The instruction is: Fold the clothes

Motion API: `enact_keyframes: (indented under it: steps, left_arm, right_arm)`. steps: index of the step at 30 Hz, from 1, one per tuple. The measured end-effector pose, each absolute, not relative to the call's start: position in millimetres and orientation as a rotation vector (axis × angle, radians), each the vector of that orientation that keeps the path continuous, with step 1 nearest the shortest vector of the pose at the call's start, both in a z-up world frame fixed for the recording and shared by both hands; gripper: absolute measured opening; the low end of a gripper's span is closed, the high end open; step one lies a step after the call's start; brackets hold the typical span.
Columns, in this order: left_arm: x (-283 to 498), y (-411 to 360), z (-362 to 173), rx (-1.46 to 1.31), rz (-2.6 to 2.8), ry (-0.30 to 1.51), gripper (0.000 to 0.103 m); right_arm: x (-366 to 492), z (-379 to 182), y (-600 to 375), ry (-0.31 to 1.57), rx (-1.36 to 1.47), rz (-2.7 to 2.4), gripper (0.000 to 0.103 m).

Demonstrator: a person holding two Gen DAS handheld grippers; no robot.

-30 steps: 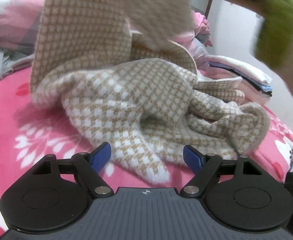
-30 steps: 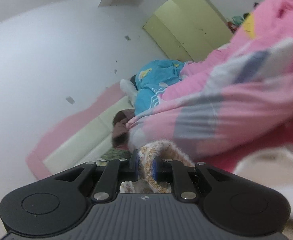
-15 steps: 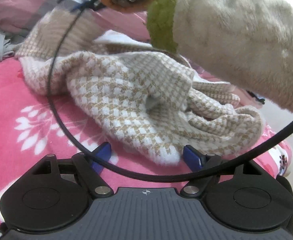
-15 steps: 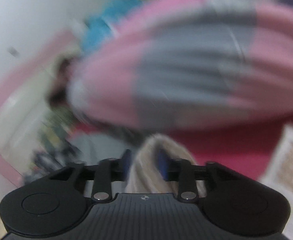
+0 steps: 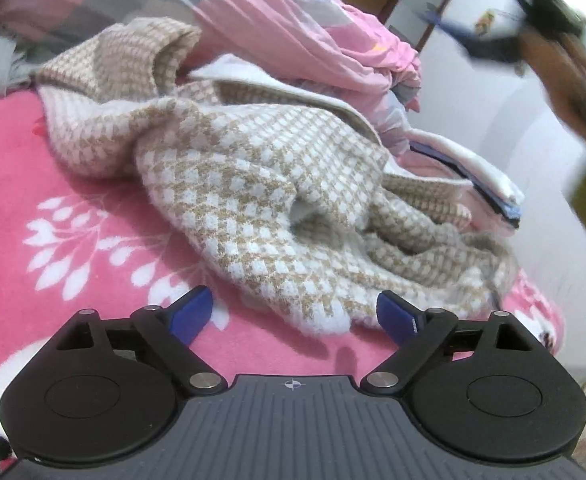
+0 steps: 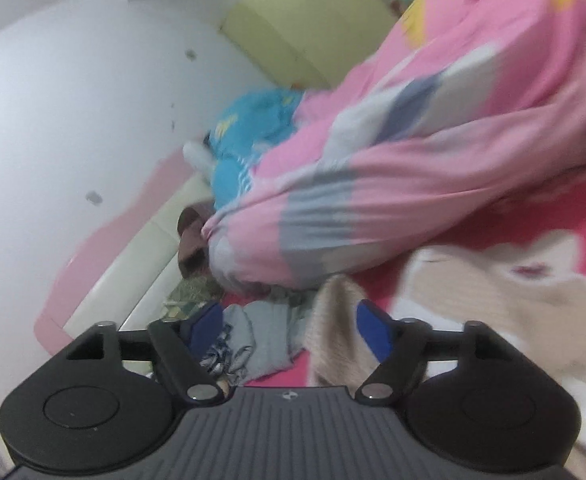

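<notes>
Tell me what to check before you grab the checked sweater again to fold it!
1. Left gripper free: ok, jaws opening, nothing pressed between them.
2. Right gripper let go: ok, jaws opening; a beige bit of cloth sits between them, unpinched.
3. Sweater lying flat: not ok, it is bunched in a heap on the pink blanket.
4. Near edge within the left gripper's path: ok, the hem lies just ahead of the blue fingers.
5. Sleeves found: cannot tell, folds hide them.
6. Room to spread: not ok, the quilt and stacked clothes crowd the far side.
</notes>
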State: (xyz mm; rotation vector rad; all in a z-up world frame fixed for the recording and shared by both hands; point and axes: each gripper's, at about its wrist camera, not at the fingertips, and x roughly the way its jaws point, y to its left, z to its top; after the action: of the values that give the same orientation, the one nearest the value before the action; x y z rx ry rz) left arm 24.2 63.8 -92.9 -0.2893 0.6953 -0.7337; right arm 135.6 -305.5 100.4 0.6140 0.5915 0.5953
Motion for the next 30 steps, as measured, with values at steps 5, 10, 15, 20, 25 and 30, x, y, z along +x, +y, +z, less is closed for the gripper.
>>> enact_keyframes:
  steps: [5,10,15,20,25,30]
  left_arm:
    - [33,66,-90,-0.36,-0.693,0.756,0.089]
    - [41,60,-84,-0.341,-0.602,0.812,0.074]
    - [41,55,-81,-0.308,-0.538,0.826,0.062]
    - [40,54,-79,-0.278,-0.525,0.827,0.06]
    - [42,51,-79,-0.271,-0.528,0.829,0.061]
    - [45,51,-80,-0.29,-0.542,0.833,0.068]
  right_arm:
    - [69,47,-347,0.708,0.476,0.396,0.089]
    - [57,2,-307,0.788,0.109,0.321,0.088]
    - [77,-40,-251,0.812,-0.28,0.319,0.086]
    - [80,-67,-263,0.82,-0.259,0.256,0.025]
    - [37,-34,-296,0.661,-0.045,0.175,0.012]
    - [-24,-9,-336,0.529,0.105,0.073,0.0]
